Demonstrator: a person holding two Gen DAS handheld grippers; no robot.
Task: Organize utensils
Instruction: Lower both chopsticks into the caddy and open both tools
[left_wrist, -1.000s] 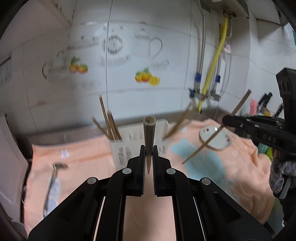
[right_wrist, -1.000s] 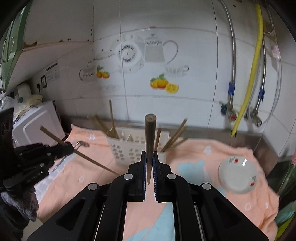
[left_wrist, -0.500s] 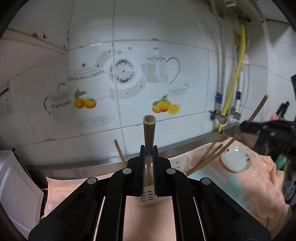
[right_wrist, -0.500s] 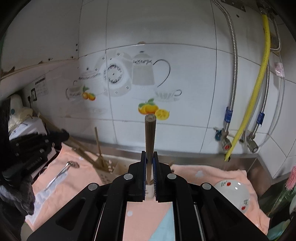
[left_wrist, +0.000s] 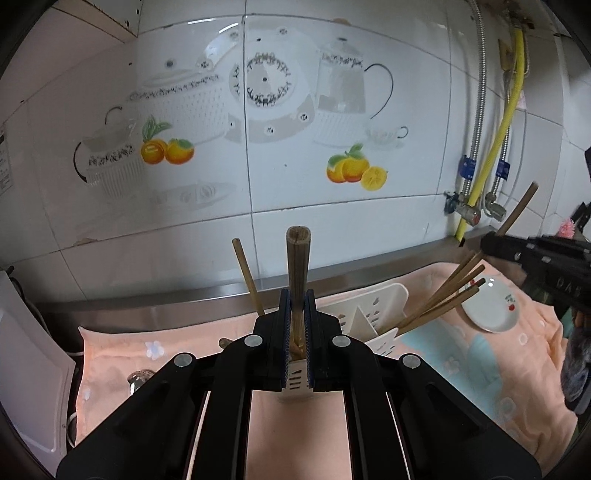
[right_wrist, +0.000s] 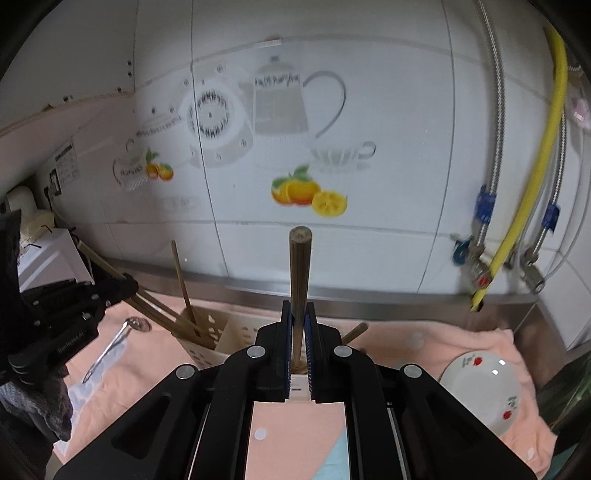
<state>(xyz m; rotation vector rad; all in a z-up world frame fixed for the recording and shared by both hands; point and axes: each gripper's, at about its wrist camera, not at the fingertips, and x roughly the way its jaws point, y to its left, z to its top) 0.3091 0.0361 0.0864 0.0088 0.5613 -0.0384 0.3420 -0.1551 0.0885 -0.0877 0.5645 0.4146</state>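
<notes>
Both grippers have dropped toward the white utensil holder (left_wrist: 373, 314) since half a second ago, so the rack now sits right under their fingertips instead of mostly hidden below them. Left gripper (left_wrist: 298, 332) has its jaws clamped on a wooden chopstick (left_wrist: 298, 266), which stands upright with its blunt end high against the tiled wall and its lower end reaching down into the near end of the holder. Right gripper (right_wrist: 298, 332) is likewise clamped on a darker chopstick (right_wrist: 300, 273), held upright, its lower end at the top of the holder (right_wrist: 221, 338) below it.

In the left wrist view, a bundle of chopsticks (left_wrist: 443, 295) leans out of the right compartment toward the small white saucer (left_wrist: 489, 308), and a single chopstick (left_wrist: 248, 277) stands tilted behind the left jaw. The right gripper's body shows at the right edge of that view, with its chopstick slanting up past it.

In the right wrist view, several chopsticks (right_wrist: 181, 291) lean leftward out of the holder's left compartment, beside the left gripper's black body. A metal spoon (right_wrist: 114, 343) lies on the peach cloth (right_wrist: 424, 339) covering the table, left of the holder. The saucer (right_wrist: 480, 387), printed with red fruit, rests on the cloth at the right, well apart from the holder.
</notes>
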